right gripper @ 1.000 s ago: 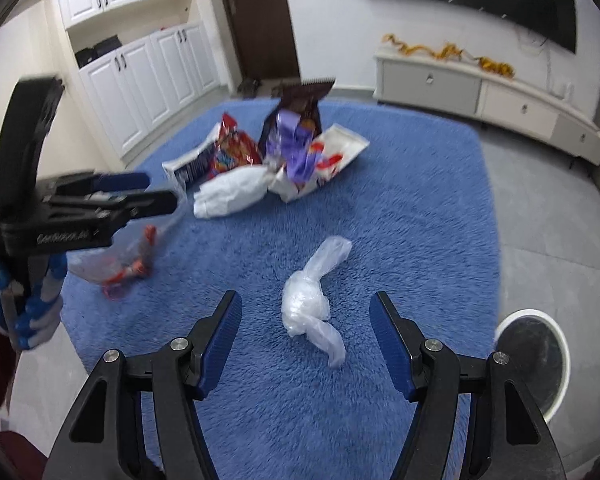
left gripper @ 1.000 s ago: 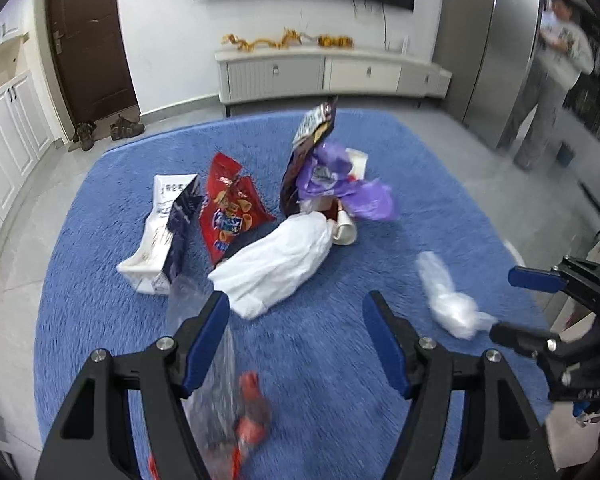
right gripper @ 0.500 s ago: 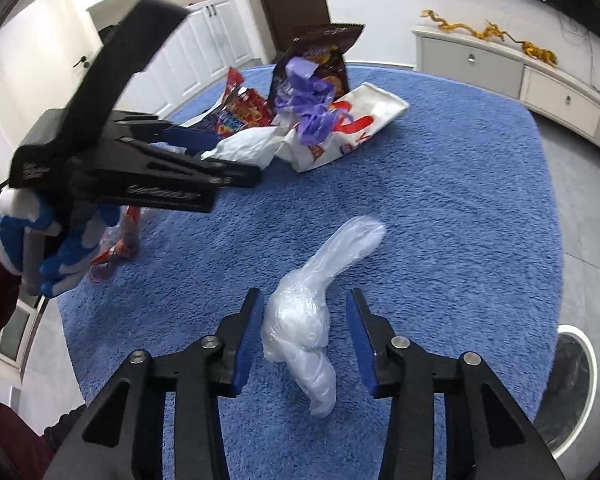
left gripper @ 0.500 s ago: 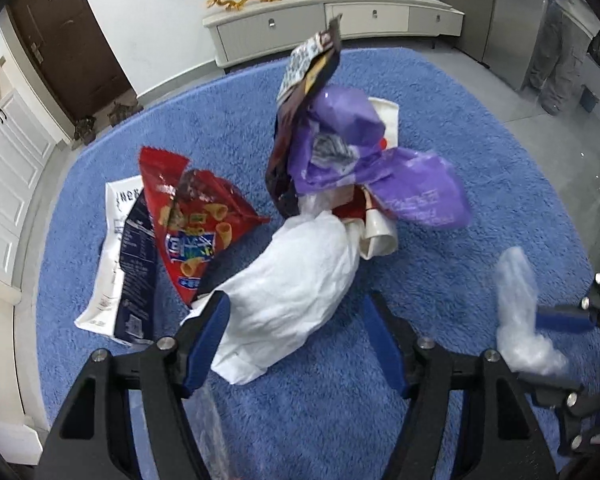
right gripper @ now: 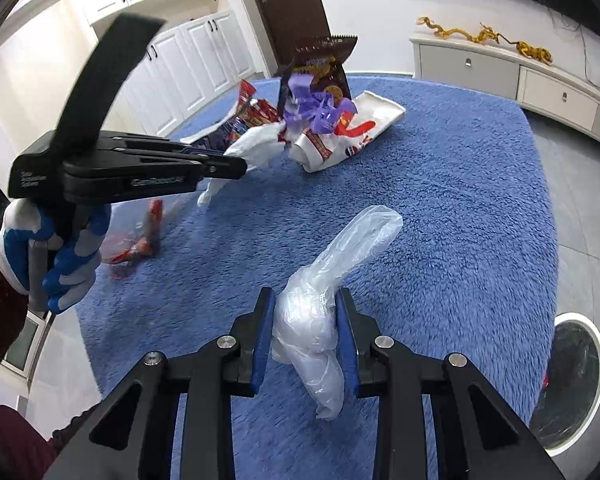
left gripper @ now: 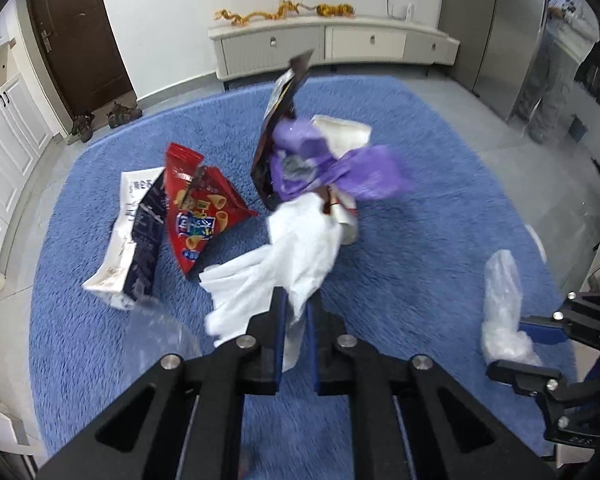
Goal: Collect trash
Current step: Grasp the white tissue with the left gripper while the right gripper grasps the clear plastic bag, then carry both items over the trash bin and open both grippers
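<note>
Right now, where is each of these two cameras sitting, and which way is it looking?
Left wrist: rides on the left gripper, looking down along its fingers at the blue rug; the jaws are shut on a white plastic bag; the right gripper shows at the right edge.
Right wrist: rides on the right gripper, facing the rug; its jaws are closing on a clear plastic bag; a gloved hand and the left gripper show at left.
Shared: the rug, both bags, the purple wrapper, the TV cabinet.
</note>
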The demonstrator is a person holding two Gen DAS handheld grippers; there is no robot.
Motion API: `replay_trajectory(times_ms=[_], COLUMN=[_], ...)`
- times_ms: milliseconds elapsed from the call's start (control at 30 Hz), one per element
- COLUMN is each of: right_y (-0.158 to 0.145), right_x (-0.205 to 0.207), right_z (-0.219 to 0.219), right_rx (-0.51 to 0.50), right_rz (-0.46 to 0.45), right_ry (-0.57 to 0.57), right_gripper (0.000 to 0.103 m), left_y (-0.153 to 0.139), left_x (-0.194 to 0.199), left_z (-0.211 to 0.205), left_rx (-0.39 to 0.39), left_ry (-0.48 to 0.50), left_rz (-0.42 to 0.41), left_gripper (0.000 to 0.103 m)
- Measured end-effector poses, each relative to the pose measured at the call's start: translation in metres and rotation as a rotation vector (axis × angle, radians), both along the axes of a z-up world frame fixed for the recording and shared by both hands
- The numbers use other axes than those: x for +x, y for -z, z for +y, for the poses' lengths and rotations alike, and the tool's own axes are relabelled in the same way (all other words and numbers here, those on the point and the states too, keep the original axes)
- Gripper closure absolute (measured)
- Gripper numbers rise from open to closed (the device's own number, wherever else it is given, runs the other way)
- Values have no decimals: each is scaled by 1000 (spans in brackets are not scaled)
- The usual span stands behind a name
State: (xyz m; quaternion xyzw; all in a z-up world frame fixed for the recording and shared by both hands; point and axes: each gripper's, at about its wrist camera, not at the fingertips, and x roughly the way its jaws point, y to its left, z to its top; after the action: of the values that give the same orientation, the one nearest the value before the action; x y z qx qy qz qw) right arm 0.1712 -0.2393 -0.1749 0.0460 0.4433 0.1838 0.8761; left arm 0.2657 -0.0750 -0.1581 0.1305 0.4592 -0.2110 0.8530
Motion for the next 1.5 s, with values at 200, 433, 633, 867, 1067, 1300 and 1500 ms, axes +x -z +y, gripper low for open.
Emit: replay_trajectory(times_ms=[200, 433, 633, 867, 1067, 1300, 1500], right_y=[-25, -58, -81, -82, -67, -18, 15], right_x=[-30, -74, -105, -122, -125, -111, -100], right_z=[5, 11, 8, -23, -84, -168, -237], right_rx=[-7, -41, -74, -78, -16, -2, -7], right_rz=[-51, -120, -179, -195, -178, -90, -28], right_ry=[21, 60, 83, 147, 263, 409, 526], right_gripper=[73, 73, 73, 73, 73, 73, 73], left_y=[-27, -49, -64, -69, -52, -25, 5], left_x=[-46, -86, -108, -110, -103, -91, -80], left_z=[13, 20, 20, -7, -66, -176, -282], left_rx=[-64, -131, -176, -206, -171, -138, -104], left_ry=[14, 39, 44, 78, 153, 297, 422], left_rz=[-54, -105, -139, -125, -69, 37, 115], left_gripper=[94, 94, 94, 95, 95, 95, 95])
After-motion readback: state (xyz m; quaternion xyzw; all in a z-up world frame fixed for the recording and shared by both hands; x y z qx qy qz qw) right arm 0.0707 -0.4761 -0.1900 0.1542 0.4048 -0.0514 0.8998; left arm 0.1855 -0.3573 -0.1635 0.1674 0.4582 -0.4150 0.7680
